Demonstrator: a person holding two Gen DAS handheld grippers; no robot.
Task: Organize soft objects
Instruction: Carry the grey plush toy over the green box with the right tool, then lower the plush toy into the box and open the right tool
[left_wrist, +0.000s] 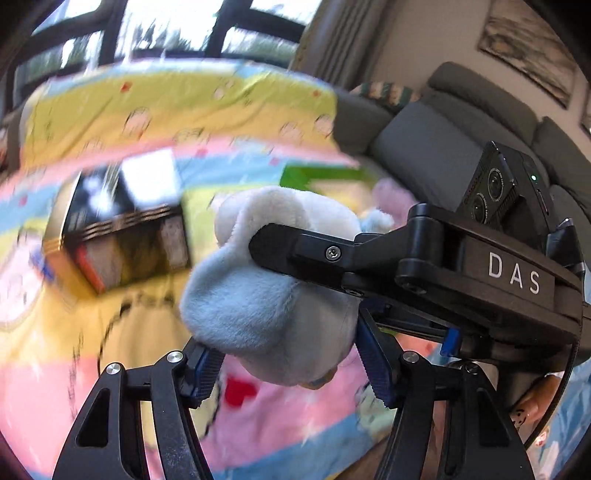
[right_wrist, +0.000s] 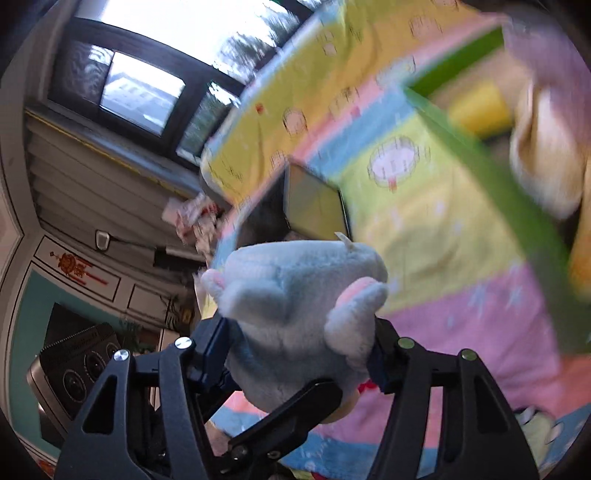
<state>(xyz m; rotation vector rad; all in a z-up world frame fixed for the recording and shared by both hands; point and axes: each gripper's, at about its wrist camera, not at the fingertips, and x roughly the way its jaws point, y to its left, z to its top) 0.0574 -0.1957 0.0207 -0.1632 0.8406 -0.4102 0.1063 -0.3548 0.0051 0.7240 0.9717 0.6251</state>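
A pale blue-white plush toy (left_wrist: 266, 295) with pink ears (right_wrist: 295, 306) hangs in the air over a colourful play mat. Both grippers are on it. My left gripper (left_wrist: 291, 365) has its blue-padded fingers spread around the toy's lower end, touching its sides. My right gripper (right_wrist: 299, 354) is shut on the toy, and in the left wrist view its black finger (left_wrist: 295, 247) presses into the plush from the right. A green box (right_wrist: 491, 166) with a pink and a tan soft toy inside lies to the right.
A black cardboard box (left_wrist: 122, 236) stands on the play mat (left_wrist: 110, 110) to the left. A grey sofa (left_wrist: 443, 140) is behind on the right. Windows and a wall heater are at the back. The scene is motion-blurred.
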